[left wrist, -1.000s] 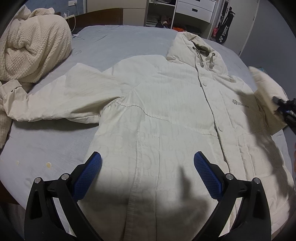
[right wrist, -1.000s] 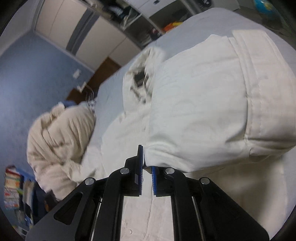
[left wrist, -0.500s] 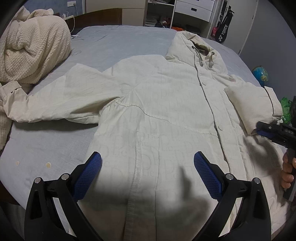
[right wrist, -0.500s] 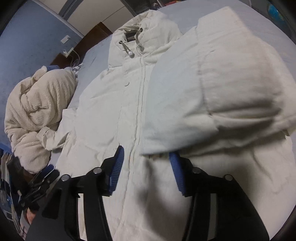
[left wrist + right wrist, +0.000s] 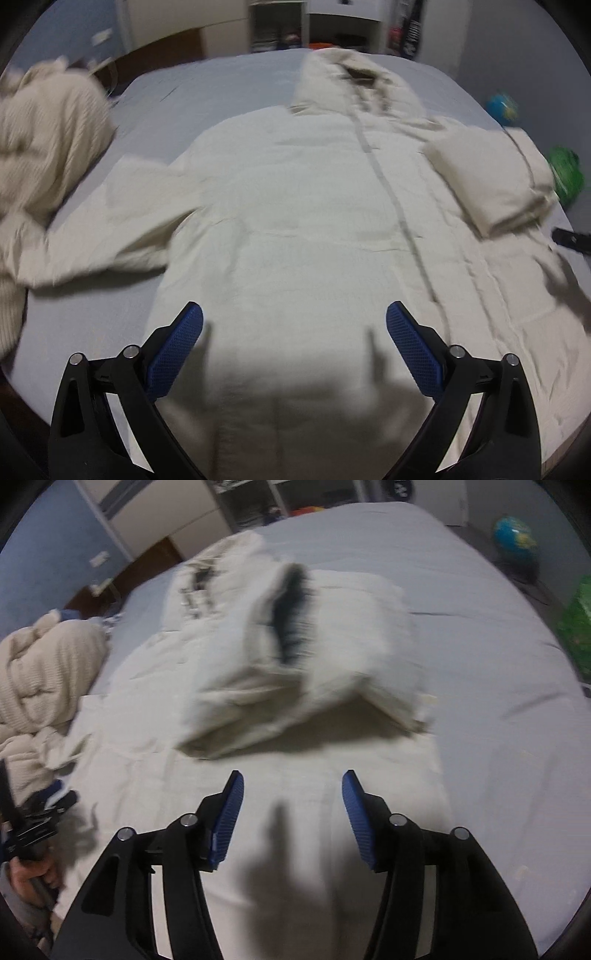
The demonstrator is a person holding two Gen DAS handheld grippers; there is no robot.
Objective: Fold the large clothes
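A large cream hooded jacket [image 5: 295, 229] lies face up on the bed, hood at the far end. Its left sleeve [image 5: 103, 243] stretches out flat to the left. Its right sleeve [image 5: 491, 184] is folded over onto the jacket's right side; in the right wrist view it [image 5: 295, 664] lies in a bunched fold with the dark cuff opening showing. My left gripper [image 5: 294, 343] is open and empty above the jacket's lower hem. My right gripper [image 5: 291, 805] is open and empty just short of the folded sleeve, over the jacket's lower right part.
The bed has a grey-blue sheet [image 5: 480, 627]. A bunched cream knitted blanket [image 5: 44, 140] lies at the left edge beside the outstretched sleeve. A globe [image 5: 515, 539] and a green bag [image 5: 576, 627] are on the floor to the right. Cupboards and shelves stand behind the bed.
My right gripper opened, let go of the right sleeve and drew back; the sleeve now rests folded on the jacket. My left gripper shifted slightly over the hem, still open.
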